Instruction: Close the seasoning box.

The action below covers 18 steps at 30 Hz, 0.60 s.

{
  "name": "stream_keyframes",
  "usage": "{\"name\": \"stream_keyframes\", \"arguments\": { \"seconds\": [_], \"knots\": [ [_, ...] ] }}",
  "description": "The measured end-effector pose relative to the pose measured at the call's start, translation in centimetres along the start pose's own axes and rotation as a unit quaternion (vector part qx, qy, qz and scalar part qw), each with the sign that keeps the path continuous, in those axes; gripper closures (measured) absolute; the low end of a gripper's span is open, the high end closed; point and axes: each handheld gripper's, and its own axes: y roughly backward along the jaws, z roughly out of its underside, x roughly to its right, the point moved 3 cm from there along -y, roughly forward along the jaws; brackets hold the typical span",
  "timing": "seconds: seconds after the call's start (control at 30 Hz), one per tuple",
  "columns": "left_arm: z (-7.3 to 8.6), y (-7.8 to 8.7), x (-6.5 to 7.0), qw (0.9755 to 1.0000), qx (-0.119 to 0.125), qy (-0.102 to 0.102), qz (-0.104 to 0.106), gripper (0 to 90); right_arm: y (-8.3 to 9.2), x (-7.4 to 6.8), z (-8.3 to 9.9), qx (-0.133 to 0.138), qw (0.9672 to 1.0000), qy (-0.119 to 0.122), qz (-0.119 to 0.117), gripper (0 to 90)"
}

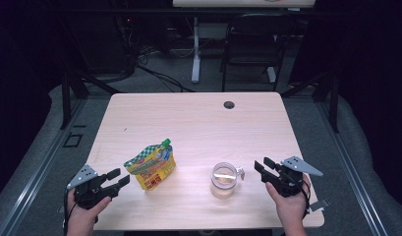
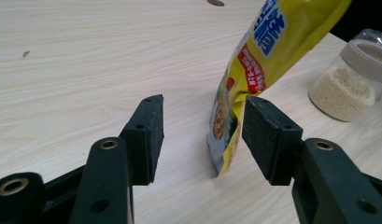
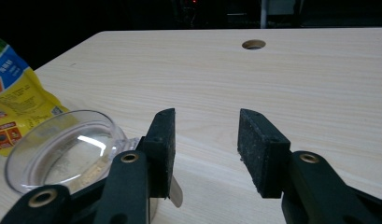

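- Pale wooden table (image 1: pixel 198 118) in a dark room: one yellow pouch (image 1: pixel 150 166) standing at seven o'clock, one clear jar (image 1: pixel 223 179) at five.
- Left gripper (image 1: pixel 118 179) gapes beside the pouch; best to square up before squeezing.
- Right gripper (image 1: pixel 260 167) stands wide beside the jar, seemingly touching nothing.

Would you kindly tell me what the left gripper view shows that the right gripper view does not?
The left gripper view alone shows the pale grains inside the jar, and the left gripper with its jaws open. The right gripper view alone shows the jar's clear lid from above and the right gripper, open, nothing between its jaws. Both show the yellow pouch, the jar and the table.
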Motion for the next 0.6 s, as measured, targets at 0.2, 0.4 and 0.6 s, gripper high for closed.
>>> {"name": "stream_keyframes", "arguments": {
  "seconds": [0.2,0.4,0.6],
  "knots": [
    [0.3,-0.1,-1.0,0.9997,0.003,0.015,-0.019,47.3,-0.5,1.2,0.8,-0.011,0.9997,-0.008,0.022,51.5],
    [0.8,-0.3,-2.4,0.9988,-0.002,0.029,-0.04,46.4,-1.0,2.3,1.7,-0.02,0.9987,-0.014,0.044,50.1],
    [1.2,-0.6,-3.3,0.9981,-0.01,0.031,-0.051,46.4,-1.4,2.9,2.3,-0.028,0.9981,-0.014,0.052,49.6]
  ]
}}
